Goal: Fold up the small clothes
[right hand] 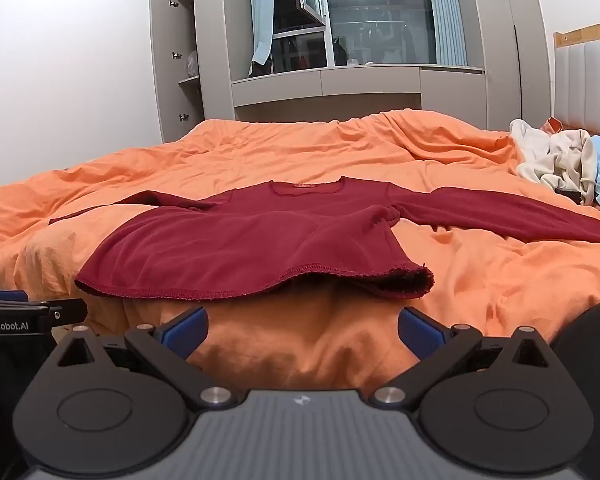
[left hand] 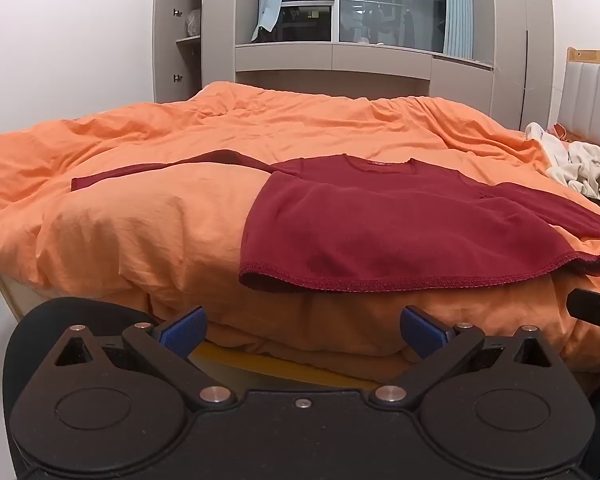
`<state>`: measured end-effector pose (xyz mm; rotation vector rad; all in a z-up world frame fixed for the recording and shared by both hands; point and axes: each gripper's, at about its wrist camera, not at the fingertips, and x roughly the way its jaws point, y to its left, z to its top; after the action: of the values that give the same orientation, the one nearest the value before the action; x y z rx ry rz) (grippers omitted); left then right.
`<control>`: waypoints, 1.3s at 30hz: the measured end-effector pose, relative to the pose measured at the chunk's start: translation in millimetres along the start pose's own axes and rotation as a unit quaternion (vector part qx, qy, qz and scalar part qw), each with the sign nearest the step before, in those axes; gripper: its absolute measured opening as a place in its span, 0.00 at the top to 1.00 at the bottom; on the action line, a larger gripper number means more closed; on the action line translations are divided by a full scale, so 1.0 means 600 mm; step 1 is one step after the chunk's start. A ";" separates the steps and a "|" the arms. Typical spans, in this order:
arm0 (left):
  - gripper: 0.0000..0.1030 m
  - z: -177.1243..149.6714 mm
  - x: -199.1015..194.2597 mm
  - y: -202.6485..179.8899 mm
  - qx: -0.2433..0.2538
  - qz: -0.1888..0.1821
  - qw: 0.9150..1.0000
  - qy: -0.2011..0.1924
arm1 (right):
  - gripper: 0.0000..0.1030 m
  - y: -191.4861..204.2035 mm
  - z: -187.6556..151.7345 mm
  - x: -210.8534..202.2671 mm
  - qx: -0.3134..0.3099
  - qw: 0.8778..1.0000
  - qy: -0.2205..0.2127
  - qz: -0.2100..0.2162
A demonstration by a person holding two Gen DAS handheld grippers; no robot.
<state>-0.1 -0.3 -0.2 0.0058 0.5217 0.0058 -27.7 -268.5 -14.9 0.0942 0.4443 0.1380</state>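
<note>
Left wrist view. Nearest: left tongs, blue pads spread wide, nothing between them, aimed a little downward at the side of the bed. Beyond them, over the bed edge: dark red long-sleeved top, spread flat on the orange duvet, hem towards the camera, neckline away, one sleeve stretched out to the left. Hem corner on the right curled up. Far right by the headboard: pile of pale clothes. At the right border, part of the other device. No readable writing here; a small red label at the neckline, too small to read.

Right wrist view. Nearest: right tongs, also wide and empty, hanging in front of the hem. Same red top, both sleeves out to the sides, the right sleeve long across the duvet. On the left border, the other device with white letters "GenRobot.AI". Neck label again not readable.

Judged step: very start, garment laid out, no fold made yet. Next move, probably: lower one pair of tongs to a sleeve end or hem corner, close on the fabric only and not on the duvet beneath, then carry it over the body. Curled hem corner may need smoothing first.
</note>
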 end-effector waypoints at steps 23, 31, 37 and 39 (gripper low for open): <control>0.00 0.003 0.003 0.002 -0.005 0.007 1.000 0.010 | 0.00 0.001 0.000 0.002 0.004 1.000 0.008 -0.007; 0.00 0.003 0.005 0.003 -0.005 0.008 1.000 0.011 | 0.00 -0.001 -0.001 0.000 0.005 1.000 0.008 -0.008; 0.00 0.003 0.005 0.002 -0.005 0.008 1.000 0.010 | 0.00 -0.001 -0.001 0.000 0.006 1.000 0.008 -0.007; 0.00 0.002 0.005 0.002 -0.004 0.008 1.000 0.010 | 0.00 -0.001 -0.001 0.000 0.006 1.000 0.008 -0.007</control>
<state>3.4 0.7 -0.4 0.0014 0.5410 0.0246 -28.0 -268.8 -15.2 0.1007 0.4625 0.1218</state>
